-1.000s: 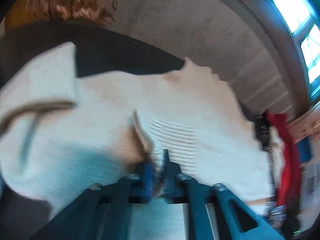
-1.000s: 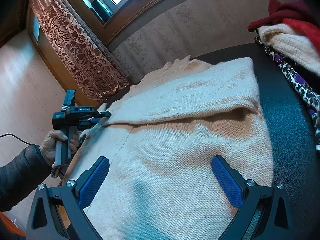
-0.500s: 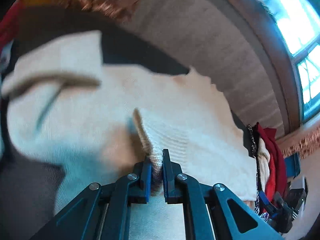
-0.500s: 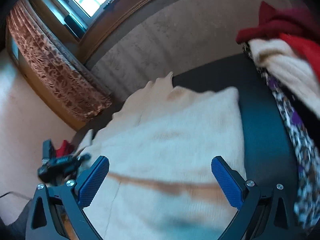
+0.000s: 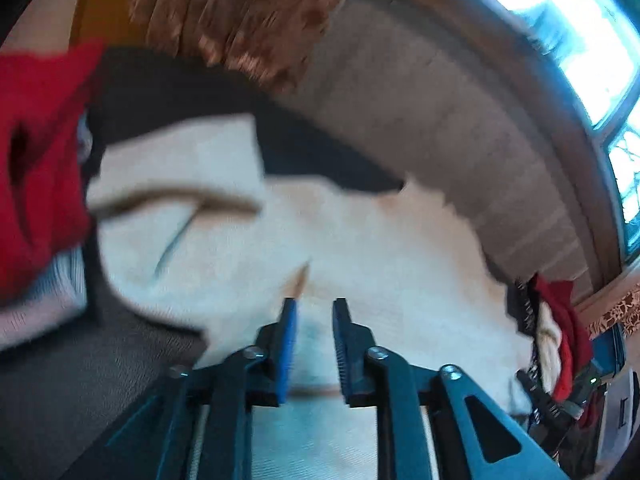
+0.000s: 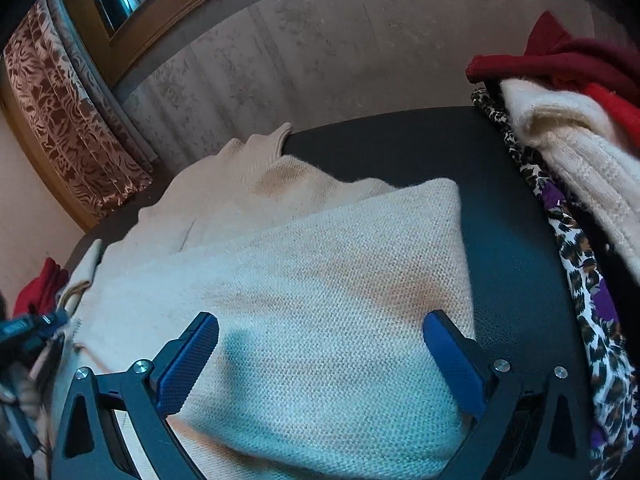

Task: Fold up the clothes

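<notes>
A cream knit sweater (image 6: 312, 280) lies partly folded on a black table (image 6: 500, 208), one side laid over its body. It also shows in the left wrist view (image 5: 360, 248), blurred. My left gripper (image 5: 314, 312) hangs just above the sweater with its jaws a little apart and nothing between them. My right gripper (image 6: 320, 332) is wide open over the folded part, its blue pads (image 6: 188, 360) on either side of the cloth without touching it. The left gripper also shows in the right wrist view (image 6: 24, 328) at the sweater's left edge.
A pile of clothes stands at the table's right: red (image 6: 560, 60), cream knit (image 6: 580, 148) and leopard print (image 6: 580, 288). Red cloth (image 5: 36, 176) lies at the left end. A wall, a patterned curtain (image 6: 68, 120) and a window lie behind.
My left gripper has opened and let go of the sweater edge it was pinching. The fold now lies flat. My right gripper has stayed open and moved lower over the sweater.
</notes>
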`<state>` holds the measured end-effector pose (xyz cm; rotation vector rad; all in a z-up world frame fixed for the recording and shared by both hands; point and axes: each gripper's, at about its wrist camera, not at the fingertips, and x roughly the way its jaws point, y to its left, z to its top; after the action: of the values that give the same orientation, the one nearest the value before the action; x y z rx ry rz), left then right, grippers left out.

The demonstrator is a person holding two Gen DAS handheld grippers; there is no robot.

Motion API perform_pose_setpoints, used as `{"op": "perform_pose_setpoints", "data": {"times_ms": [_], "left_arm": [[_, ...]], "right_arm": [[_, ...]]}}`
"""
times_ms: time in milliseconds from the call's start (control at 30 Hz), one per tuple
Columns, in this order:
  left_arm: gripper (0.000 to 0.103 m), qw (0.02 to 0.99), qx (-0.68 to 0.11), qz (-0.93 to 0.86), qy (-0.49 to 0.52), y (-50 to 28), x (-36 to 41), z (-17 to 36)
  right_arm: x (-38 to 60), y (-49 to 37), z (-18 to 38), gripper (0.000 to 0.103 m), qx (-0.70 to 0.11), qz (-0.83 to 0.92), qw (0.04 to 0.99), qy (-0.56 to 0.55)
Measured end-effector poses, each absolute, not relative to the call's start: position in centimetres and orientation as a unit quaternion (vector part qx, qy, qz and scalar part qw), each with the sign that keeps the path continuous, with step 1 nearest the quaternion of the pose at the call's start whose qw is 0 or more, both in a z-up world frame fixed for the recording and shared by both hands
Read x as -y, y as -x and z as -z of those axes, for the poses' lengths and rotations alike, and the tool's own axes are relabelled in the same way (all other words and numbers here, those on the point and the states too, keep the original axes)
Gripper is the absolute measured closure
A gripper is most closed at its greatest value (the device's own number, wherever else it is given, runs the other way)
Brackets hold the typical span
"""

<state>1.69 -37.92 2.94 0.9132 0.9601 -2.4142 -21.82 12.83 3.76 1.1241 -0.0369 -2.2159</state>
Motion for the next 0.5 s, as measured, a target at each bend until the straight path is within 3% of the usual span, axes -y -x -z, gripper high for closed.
{"op": "perform_pose_setpoints", "data": {"times_ms": [133,267,500], "left_arm": [[0.078,0.148,-0.295,0.880,-0.341,1.7,35.7,-3.1],[0.079,0.146,-0.256,0.869,-0.398,5.0,34.1,1.1],[0.076,0.132,-0.247,0.877,-0.390,7.1,34.8,0.0]], "right_arm": [[-12.8,21.5,-3.7,0.000,0.004,0.846,0.319,-0.427],[-12.9,21.2,-3.7,0.000,-0.003,0.847,0.317,-0.427],[-13.9,21.3,-3.9,0.000,0.058,0.835,0.341,-0.428]]}}
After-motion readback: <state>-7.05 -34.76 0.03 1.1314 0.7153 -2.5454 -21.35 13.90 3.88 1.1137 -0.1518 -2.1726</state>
